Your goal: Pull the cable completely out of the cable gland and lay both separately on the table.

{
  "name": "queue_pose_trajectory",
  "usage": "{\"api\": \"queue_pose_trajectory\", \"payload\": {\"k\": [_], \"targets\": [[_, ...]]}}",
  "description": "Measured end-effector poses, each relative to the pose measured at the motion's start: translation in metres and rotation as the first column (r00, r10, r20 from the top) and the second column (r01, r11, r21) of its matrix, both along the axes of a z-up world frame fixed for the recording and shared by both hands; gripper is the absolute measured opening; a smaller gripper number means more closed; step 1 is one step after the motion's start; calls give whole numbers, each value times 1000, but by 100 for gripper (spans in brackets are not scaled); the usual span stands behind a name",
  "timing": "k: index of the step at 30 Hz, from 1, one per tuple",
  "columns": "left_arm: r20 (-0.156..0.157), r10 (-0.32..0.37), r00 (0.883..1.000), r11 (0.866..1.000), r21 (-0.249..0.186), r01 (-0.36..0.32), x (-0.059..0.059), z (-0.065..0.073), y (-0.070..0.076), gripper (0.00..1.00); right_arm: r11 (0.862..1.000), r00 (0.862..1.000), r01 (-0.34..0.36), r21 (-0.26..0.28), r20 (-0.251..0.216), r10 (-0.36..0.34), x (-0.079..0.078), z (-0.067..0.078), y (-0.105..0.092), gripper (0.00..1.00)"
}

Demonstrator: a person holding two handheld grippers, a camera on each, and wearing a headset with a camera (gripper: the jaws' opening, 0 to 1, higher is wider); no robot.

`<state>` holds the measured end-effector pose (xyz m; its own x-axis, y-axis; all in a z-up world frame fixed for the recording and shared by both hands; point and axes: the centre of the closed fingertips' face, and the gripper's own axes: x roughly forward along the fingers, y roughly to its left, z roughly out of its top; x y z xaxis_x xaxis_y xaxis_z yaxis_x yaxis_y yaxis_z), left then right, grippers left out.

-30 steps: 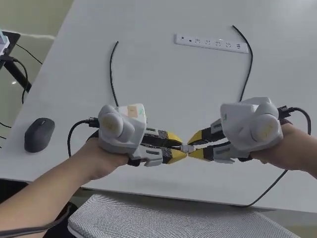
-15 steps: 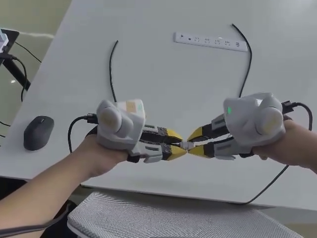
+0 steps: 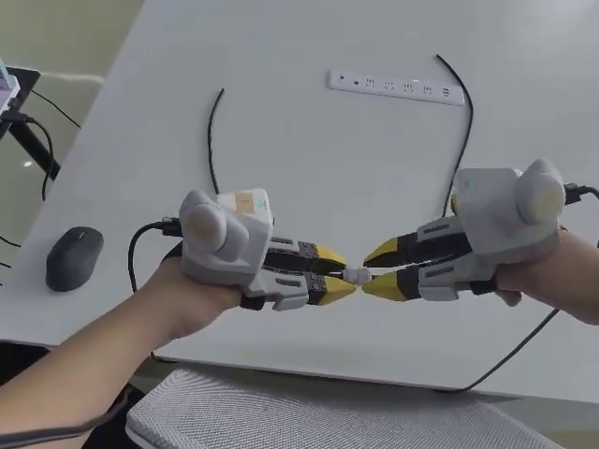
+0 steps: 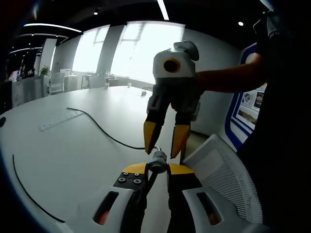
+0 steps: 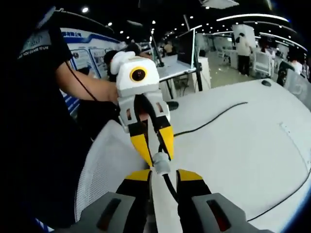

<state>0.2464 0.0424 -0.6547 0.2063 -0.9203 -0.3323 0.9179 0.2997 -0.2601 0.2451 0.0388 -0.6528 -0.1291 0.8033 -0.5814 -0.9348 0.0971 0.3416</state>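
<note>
A small grey-white cable gland (image 3: 356,276) hangs in the air over the table's near edge, between the two grippers' yellow tips. My left gripper (image 3: 344,278) is shut on it; in the left gripper view the gland (image 4: 157,159) sits at my jaw tips with a thin black cable (image 4: 148,183) running back between them. My right gripper (image 3: 369,273) faces it from the right with jaws slightly apart. In the right gripper view the gland (image 5: 161,163) is just ahead of my right gripper (image 5: 164,175), and a black cable (image 5: 169,188) runs loosely between the jaws.
On the white table (image 3: 309,178) lie a white power strip (image 3: 396,86) with its black lead (image 3: 465,131) and a loose black cable (image 3: 212,140). A dark mouse (image 3: 74,258) sits at the left edge. A grey mesh chair (image 3: 318,416) is below the table's front edge.
My right gripper has drawn back to the right and tilted upward. The left gripper has kept its hold on the gland and barely moved.
</note>
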Motion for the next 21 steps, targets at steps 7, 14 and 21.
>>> {"api": "queue_pose_trajectory", "payload": {"k": [7,14,21], "targets": [[22,0,1000,1000,-9,0,2,8,3,15,980,951,136,148,-298,-87,6,17,-1,13],[50,-20,999,1000,-13,21,0,16,1,15,963,903,166,212,-424,-63,8,22,2,13],[62,-35,997,999,-4,35,-5,17,-2,15,971,879,121,205,-477,-9,-5,18,3,14]]}}
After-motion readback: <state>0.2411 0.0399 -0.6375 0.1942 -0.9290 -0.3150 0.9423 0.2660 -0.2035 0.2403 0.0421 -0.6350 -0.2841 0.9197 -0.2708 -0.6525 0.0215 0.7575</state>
